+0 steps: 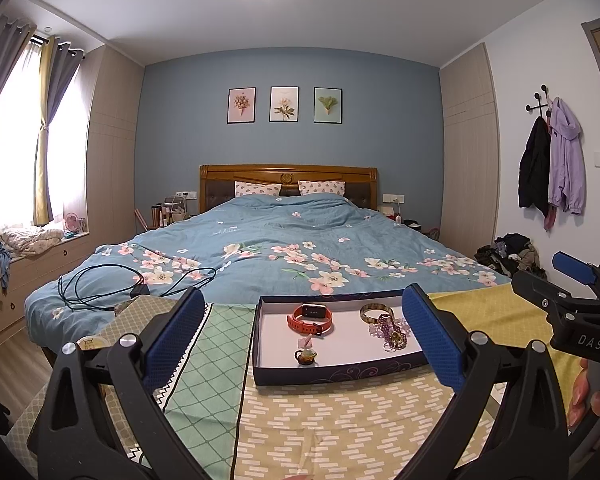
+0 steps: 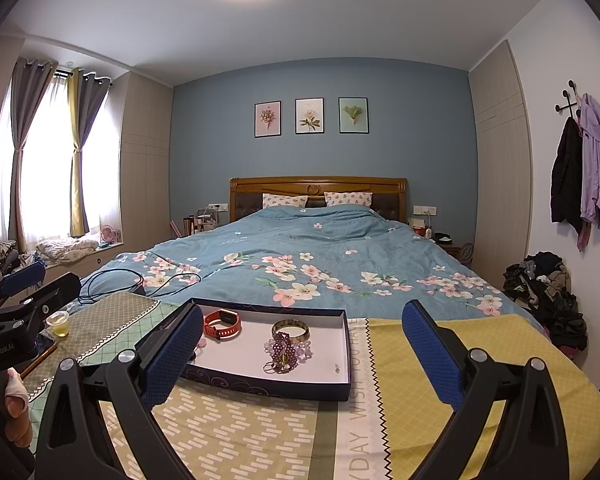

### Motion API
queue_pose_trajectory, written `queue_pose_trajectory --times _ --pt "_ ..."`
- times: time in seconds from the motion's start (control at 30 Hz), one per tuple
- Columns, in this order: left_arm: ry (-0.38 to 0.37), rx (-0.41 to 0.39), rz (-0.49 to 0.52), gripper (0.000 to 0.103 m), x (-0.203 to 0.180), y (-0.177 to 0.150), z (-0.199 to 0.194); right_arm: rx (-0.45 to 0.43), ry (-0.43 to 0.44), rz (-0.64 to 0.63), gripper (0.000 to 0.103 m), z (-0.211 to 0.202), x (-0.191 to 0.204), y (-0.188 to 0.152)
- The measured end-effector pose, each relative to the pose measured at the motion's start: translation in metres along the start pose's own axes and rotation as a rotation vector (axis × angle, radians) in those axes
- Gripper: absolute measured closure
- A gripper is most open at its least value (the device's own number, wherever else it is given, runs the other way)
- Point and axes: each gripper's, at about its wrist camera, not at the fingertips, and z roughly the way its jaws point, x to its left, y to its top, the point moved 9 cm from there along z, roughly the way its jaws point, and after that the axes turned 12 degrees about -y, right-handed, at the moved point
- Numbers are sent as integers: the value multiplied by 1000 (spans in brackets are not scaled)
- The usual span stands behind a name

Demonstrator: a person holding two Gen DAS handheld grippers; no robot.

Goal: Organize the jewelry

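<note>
Both claws, left gripper (image 1: 304,332) and right gripper (image 2: 304,348), spread wide, empty. Inside tray (image 1: 340,374) on patterned cloth: orange watch (image 1: 311,317), bangle (image 1: 376,312), tangled purple beads (image 1: 392,330). Beads probably limp, slippery; bangle stiff, best pinched across rim.

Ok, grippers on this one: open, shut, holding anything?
Left gripper: open, holding nothing, aimed at the tray.
Right gripper: open, holding nothing.
</note>
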Motion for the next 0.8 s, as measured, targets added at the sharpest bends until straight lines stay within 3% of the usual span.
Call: queue_pose_trajectory --times 0.8 --pt "1 1 1 6 -1 -2 -1 5 1 1 7 1 2 -1"
